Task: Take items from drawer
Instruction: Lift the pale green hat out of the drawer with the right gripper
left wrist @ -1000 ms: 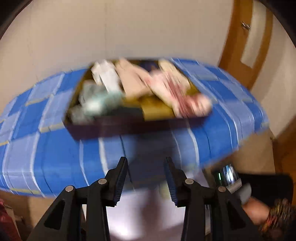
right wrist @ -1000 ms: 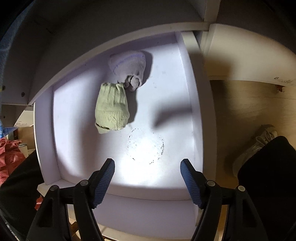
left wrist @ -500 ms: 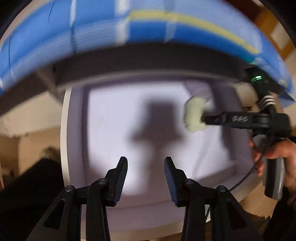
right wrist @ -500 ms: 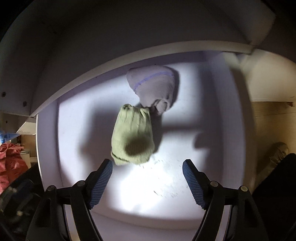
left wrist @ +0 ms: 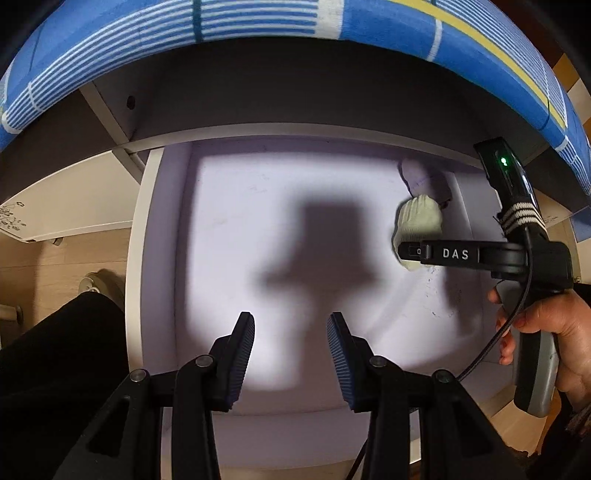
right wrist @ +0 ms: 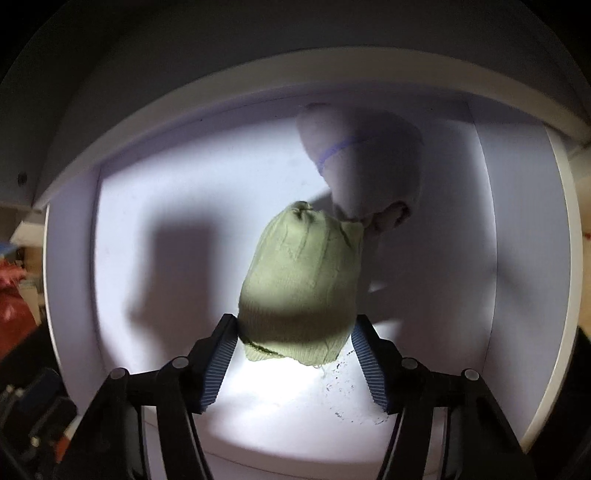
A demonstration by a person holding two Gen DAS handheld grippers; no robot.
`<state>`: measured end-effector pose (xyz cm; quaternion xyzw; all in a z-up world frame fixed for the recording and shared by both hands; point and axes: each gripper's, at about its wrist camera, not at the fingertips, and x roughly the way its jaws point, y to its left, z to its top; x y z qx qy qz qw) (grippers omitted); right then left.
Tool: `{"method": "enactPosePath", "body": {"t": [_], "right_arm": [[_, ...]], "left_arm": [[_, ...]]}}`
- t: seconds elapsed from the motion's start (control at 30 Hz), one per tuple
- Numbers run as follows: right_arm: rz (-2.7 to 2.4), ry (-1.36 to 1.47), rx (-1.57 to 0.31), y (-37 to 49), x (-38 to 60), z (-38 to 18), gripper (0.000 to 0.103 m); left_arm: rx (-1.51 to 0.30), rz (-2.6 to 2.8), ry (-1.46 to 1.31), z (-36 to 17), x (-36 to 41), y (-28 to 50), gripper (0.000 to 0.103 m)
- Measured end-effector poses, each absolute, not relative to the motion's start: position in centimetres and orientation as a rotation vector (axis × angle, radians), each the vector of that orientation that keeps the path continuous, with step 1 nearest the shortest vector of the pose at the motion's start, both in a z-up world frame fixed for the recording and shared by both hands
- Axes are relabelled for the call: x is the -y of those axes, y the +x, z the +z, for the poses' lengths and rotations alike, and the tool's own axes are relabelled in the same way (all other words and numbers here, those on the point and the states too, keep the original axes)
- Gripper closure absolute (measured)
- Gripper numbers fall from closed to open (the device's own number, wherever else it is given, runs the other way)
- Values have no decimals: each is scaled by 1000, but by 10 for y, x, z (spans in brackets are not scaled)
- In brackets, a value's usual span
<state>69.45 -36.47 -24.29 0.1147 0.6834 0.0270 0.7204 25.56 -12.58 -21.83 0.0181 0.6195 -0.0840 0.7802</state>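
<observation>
- Fingers of the right gripper are seen on either side of the lower end of a rolled green sock, and the jaws are closing on it; the blue ribbed pads are at the sock's flanks, the left one touching the knit, but a firm squeeze cannot be made out.
- The green sock is found lying on the white floor of the open drawer, toward its right side, with its bunched end pointed at the back wall.
- Just behind it, and touching it at that bunched end, a pale lilac sock with a thin blue line is seen in shadow near the back right corner.
- From the left wrist view, the right gripper is shown reaching across the drawer to the green sock, with the lilac sock beyond it, and the handle is gripped by the person's right hand.
- The left gripper is held above the bare near part of the drawer floor; its jaws are parted by a narrow gap and nothing is held between them.
- A blue checked cloth is seen hanging over the edge of the top above the drawer.
- A dark trouser leg and a wooden floor are visible to the left of the drawer.
</observation>
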Motion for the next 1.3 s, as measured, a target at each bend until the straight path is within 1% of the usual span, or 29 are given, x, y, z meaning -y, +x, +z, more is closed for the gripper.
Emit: {"method": "enactPosePath", "body": {"t": [0.07, 0.4, 0.47, 0.63, 1.07, 1.3], "right_arm": [[70, 246, -1508, 693, 364, -240, 44], [148, 162, -1464, 667, 364, -207, 50], [163, 146, -1453, 660, 363, -198, 53], [188, 94, -1438, 651, 366, -186, 57], [202, 162, -1420, 622, 383, -164, 59], [241, 242, -1356, 607, 383, -126, 60]], "left_arm": [[-1335, -177, 38, -215, 126, 255, 62], [-1314, -173, 42, -209, 127, 253, 62], [-1312, -175, 47, -208, 129, 254, 62], [-1312, -174, 59, -208, 129, 253, 62], [-1328, -172, 37, -212, 124, 255, 62], [-1334, -172, 34, -214, 124, 255, 62]]}}
